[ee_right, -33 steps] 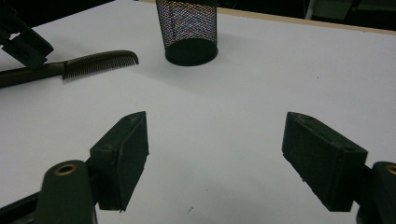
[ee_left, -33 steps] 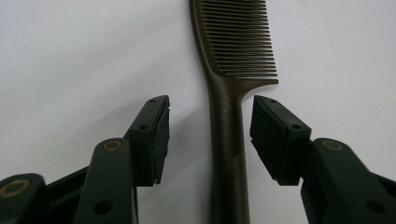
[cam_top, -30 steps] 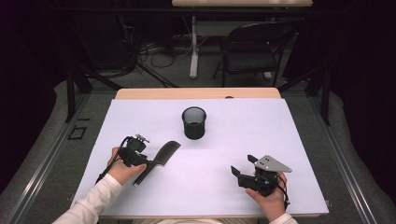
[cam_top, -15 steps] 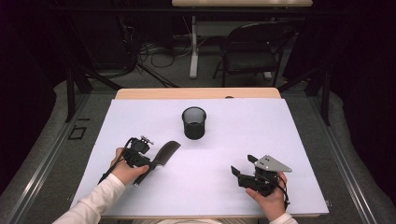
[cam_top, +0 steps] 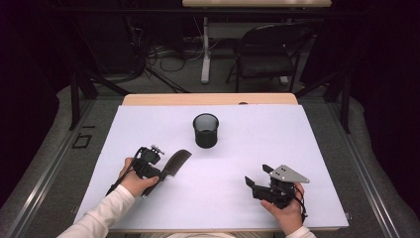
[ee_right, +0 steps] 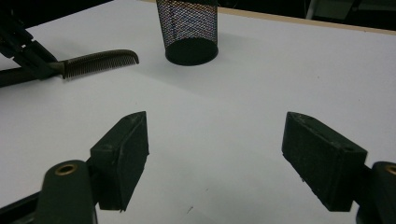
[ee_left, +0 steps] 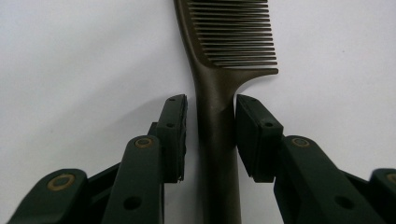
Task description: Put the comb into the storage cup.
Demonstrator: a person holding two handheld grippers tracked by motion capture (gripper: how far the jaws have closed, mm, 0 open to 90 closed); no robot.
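Observation:
A dark brown comb (cam_top: 177,161) lies flat on the white table, teeth toward the far right. My left gripper (cam_top: 166,173) straddles its handle. In the left gripper view the comb (ee_left: 233,37) runs up between the jaws of the left gripper (ee_left: 211,121), which have just been closing. The right pad (ee_left: 254,135) sits at the handle's edge and a thin gap remains at the left pad (ee_left: 173,135). A black mesh cup (cam_top: 205,130) stands upright behind the comb. My right gripper (cam_top: 258,176) rests near the front right, open with nothing in it (ee_right: 215,154).
The right gripper view looks across bare white table to the mesh cup (ee_right: 187,28) and the comb (ee_right: 100,60), with the left gripper (ee_right: 28,56) at its left edge. A wooden strip (cam_top: 208,99) borders the far side. A chair (cam_top: 270,54) stands beyond.
The left gripper has crept slightly toward the comb's toothed end. The comb, the cup and the right gripper have kept still.

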